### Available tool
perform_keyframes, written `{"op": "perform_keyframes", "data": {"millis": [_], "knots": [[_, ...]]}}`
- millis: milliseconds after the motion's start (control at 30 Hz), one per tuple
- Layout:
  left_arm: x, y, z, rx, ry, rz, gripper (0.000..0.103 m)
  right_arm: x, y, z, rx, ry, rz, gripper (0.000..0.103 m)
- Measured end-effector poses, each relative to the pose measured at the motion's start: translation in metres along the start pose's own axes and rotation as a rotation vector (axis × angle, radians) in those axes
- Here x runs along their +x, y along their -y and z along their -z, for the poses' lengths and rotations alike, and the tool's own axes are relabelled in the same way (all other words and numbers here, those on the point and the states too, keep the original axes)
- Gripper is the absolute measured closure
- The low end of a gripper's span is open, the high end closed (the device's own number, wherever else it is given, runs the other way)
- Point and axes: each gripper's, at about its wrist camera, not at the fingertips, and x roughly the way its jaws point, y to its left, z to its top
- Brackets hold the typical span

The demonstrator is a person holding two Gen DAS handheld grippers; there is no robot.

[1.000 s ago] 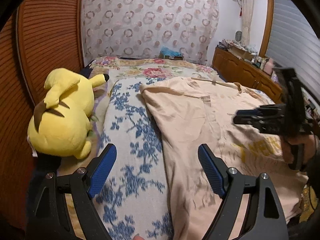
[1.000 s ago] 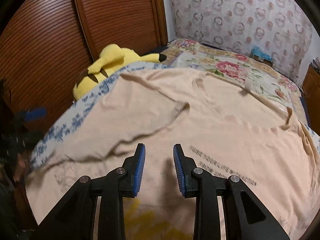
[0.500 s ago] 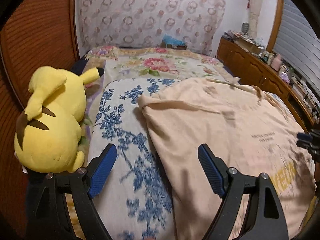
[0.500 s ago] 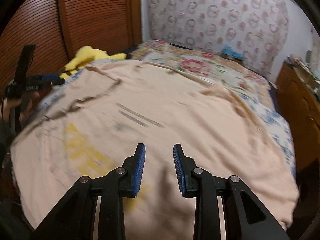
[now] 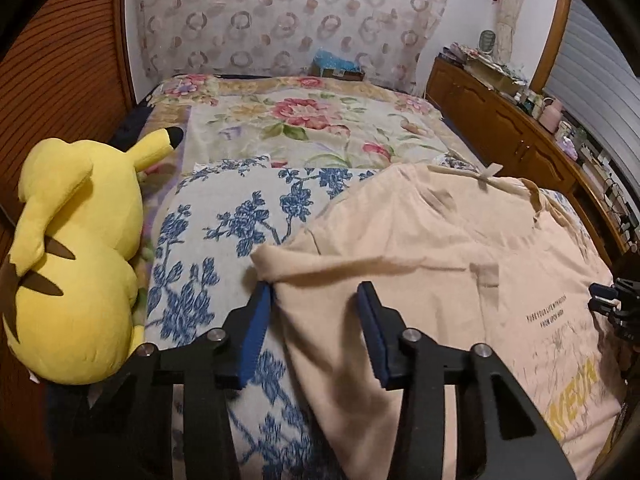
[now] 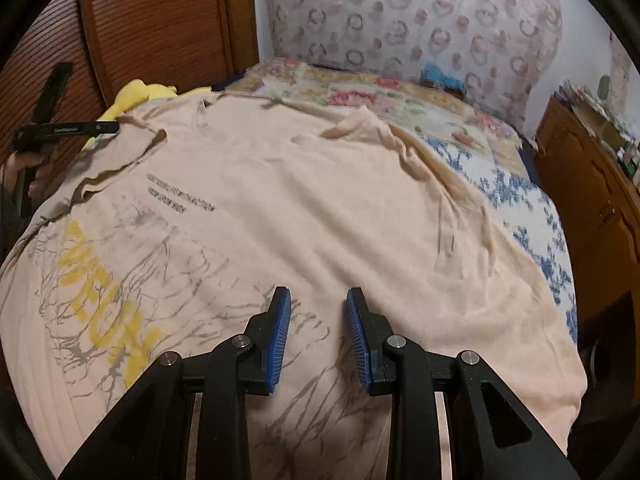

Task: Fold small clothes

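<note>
Beside the plush, left claw gapes over shirt sleeve; right claw parted above print.

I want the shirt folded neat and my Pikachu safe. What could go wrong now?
1. The left claw is open around the edge of the peach T-shirt's sleeve. It might pinch the blue-flowered blanket underneath too, and drag both.
2. The yellow plush lies close beside that claw, so a wide swing could bump it.
3. The right claw is open over the print, holding nothing, so the shirt may bunch up when the sleeve gets pulled.
</note>
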Motion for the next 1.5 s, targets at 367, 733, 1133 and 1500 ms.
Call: {"op": "perform_keyframes", "data": {"millis": [367, 733, 1133, 1500], "knots": [[0.007, -0.009, -0.026, 0.006, 0.019, -0.014, 0.087, 0.009, 0.008, 0.004, -0.015, 0.033, -0.014, 0.072], [-0.015, -0.019, -0.045, 0.012, 0.125, -0.085, 0.100, 0.009, 0.009, 0.004, -0.013, 0.033, -0.015, 0.072], [-0.049, -0.011, -0.029, 0.042, 0.157, -0.088, 0.071, 0.009, 0.010, 0.004, -0.013, 0.033, -0.013, 0.072], [-0.074, 0.054, 0.025, 0.146, 0.125, -0.003, 0.059, -0.046, 0.045, 0.034, 0.111, 0.118, 0.033, 0.072]]}}
